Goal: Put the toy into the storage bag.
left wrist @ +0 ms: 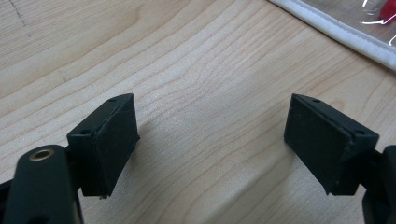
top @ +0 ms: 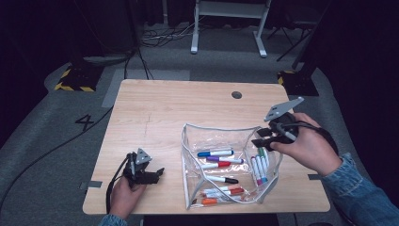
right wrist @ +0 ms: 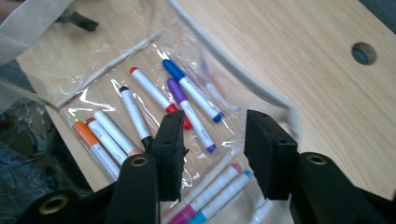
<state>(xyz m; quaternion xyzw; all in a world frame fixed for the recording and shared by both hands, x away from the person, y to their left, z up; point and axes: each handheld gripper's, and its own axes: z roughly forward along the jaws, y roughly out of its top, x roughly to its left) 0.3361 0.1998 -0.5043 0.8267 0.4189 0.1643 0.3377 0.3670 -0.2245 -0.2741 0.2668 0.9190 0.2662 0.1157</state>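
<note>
1. The clear pouch point(top: 229, 165) lies on the desk point(top: 155, 117) toward its near right corner, with its white-edged mouth spread open.
2. Markers lie inside it: a blue-capped marker point(top: 215, 153), a purple one point(top: 225, 160), a red-ended one point(top: 215, 165), a black-tipped one point(top: 222, 179), and an orange one point(top: 205, 201) close to the near edge.
3. A further bunch of markers point(top: 259, 168) sits by the pouch's right side (pink, blue and green caps among them).
4. The right tool point(top: 264, 138) hangs above the pouch's far right corner, off the desk surface, in a hand point(top: 308, 148) coming from the right edge.
5. In the right gripper view its jaws stand about halfway apart with nothing between the pads; the markers lie below them in the pouch.
6. The left tool point(top: 157, 173) rests low near the desk's near left corner, held in the left hand point(top: 123, 195), just beside the pouch's left side.
7. In the left gripper view its jaws are spread wide over bare wood, gripping nothing, with the pouch's white edge point(left wrist: 336, 32) at the upper right.
</note>
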